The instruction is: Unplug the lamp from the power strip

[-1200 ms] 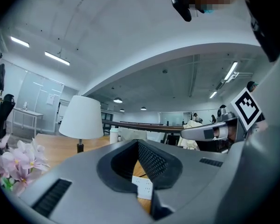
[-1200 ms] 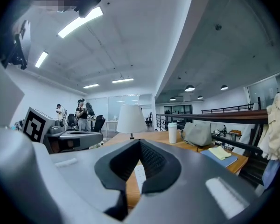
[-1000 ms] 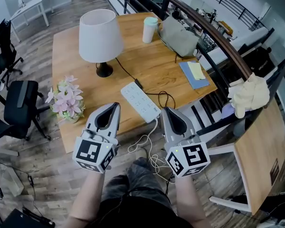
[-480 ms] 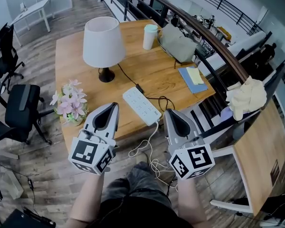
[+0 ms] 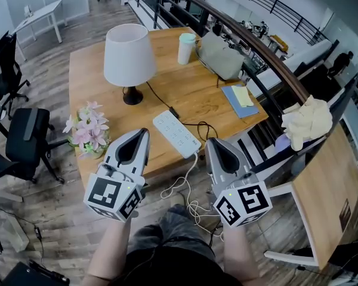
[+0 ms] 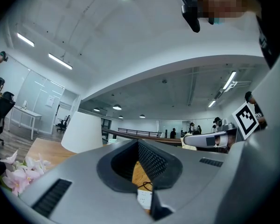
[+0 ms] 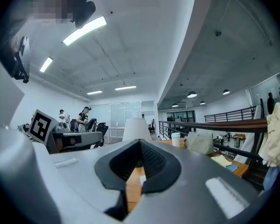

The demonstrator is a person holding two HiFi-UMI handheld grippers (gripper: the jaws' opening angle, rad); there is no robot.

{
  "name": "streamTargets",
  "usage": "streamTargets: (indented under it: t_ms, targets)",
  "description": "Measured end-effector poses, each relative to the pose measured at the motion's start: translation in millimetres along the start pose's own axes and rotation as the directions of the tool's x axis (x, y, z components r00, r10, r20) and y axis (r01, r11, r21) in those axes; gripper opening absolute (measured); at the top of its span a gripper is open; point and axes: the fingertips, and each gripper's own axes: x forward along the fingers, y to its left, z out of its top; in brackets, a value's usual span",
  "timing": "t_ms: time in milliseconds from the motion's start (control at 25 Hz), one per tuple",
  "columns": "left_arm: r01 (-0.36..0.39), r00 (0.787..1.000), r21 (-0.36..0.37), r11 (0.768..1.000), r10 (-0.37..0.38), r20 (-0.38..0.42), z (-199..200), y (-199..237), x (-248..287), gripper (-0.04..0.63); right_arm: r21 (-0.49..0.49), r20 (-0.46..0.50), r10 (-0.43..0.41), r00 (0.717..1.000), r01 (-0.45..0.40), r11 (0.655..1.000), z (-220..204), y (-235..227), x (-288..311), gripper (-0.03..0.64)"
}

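A white lamp (image 5: 129, 55) with a black foot is seen standing on the wooden table (image 5: 89, 70). A black cord (image 5: 158, 93) is run from the lamp to a black plug (image 5: 173, 109), and the plug is pushed into the far end of the white power strip (image 5: 176, 133). The power strip is laid flat near the front edge of the table, and its white cable (image 5: 185, 186) is hung down off that edge. The left gripper (image 5: 144, 131) and the right gripper (image 5: 210, 140) are held side by side just in front of the table, pointed level toward it. Both claws are squeezed closed and nothing is gripped in them. The near end of the power strip is found between the two tips. Pink flowers (image 5: 86, 130) are set just beside the left gripper. A cup (image 5: 186, 47), a grey bag (image 5: 222, 57) and a blue notebook (image 5: 241, 98) are placed further back.
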Motion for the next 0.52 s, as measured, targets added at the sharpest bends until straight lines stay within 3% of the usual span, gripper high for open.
streamTargets:
  t_ms: [520]
  targets:
    - [0.009,1.000,0.000,1.000,-0.009,0.000,-0.4,-6.4,-0.5,-0.003,0.023,0.010,0.030,0.999,-0.031,0.999,1.0,4.6,-1.0,0.008]
